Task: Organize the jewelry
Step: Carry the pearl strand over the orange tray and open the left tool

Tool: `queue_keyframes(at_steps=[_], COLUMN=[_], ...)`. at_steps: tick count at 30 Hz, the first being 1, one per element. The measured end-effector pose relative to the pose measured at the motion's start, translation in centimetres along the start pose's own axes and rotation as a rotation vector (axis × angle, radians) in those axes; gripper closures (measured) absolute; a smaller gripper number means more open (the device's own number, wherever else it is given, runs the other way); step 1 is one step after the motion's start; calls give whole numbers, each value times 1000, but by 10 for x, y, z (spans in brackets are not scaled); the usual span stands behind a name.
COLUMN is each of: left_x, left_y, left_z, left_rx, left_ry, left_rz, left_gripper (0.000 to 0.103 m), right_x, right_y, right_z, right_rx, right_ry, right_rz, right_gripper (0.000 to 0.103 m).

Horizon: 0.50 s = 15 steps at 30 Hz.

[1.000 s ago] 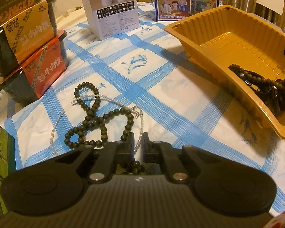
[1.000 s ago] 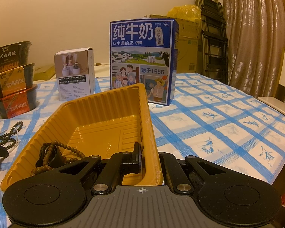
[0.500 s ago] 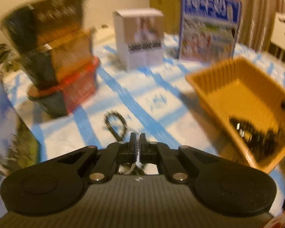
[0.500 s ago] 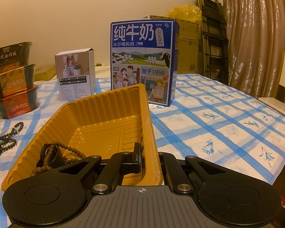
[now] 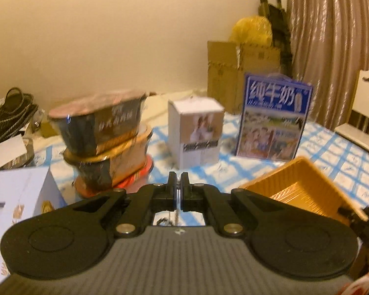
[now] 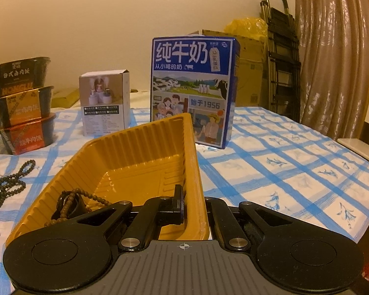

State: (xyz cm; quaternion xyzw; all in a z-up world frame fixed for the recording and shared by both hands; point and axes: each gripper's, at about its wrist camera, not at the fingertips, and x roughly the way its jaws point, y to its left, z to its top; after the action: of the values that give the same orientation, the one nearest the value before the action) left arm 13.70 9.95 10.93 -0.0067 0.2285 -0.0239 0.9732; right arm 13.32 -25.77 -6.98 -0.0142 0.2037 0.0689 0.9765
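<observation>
A dark bead string (image 6: 8, 189) lies on the checked cloth (image 6: 283, 162), left of the yellow tray (image 6: 135, 157). A second, brown bead string (image 6: 71, 202) sits coiled in the tray's near left corner.

A second ago the left gripper (image 5: 177, 184) was low over the cloth with the dark beads and a thin pearl strand right at its tips. Now it is raised and tilted up, looking at the boxes and the wall, and its view is blurred by motion. Its jaws are pressed nearly together; a thin pale thread shows in the slit and hangs below, probably the pearl strand, though the blur hides any detail. The dark beads are out of its view.

The right gripper (image 6: 193, 206) has not moved: it pinches the tray's near right wall, one finger (image 6: 178, 202) inside, the other hidden behind the wall. The brown beads lie just left of that inner finger, apart from it.

Beyond the tray stand a blue milk carton (image 6: 193, 93), a small white box (image 6: 104, 103) to its left, and three stacked bowls (image 6: 23, 105) further left.
</observation>
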Motion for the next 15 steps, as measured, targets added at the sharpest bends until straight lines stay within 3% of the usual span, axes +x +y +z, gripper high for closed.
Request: queue_keyframes(at_steps=[9, 15], left_x=[-25, -26], left_y=[-29, -62], left_z=[29, 35], left_rx=[-5, -20], left_ry=[-52, -61], left_rz=[-112, -229], left_gripper=[101, 101], right_x=[-2, -2], right_y=[0, 3], right_z=[3, 6], right_rx=[5, 3], right_ry=[-13, -24], right_rz=[12, 15], right_gripper=[100, 100])
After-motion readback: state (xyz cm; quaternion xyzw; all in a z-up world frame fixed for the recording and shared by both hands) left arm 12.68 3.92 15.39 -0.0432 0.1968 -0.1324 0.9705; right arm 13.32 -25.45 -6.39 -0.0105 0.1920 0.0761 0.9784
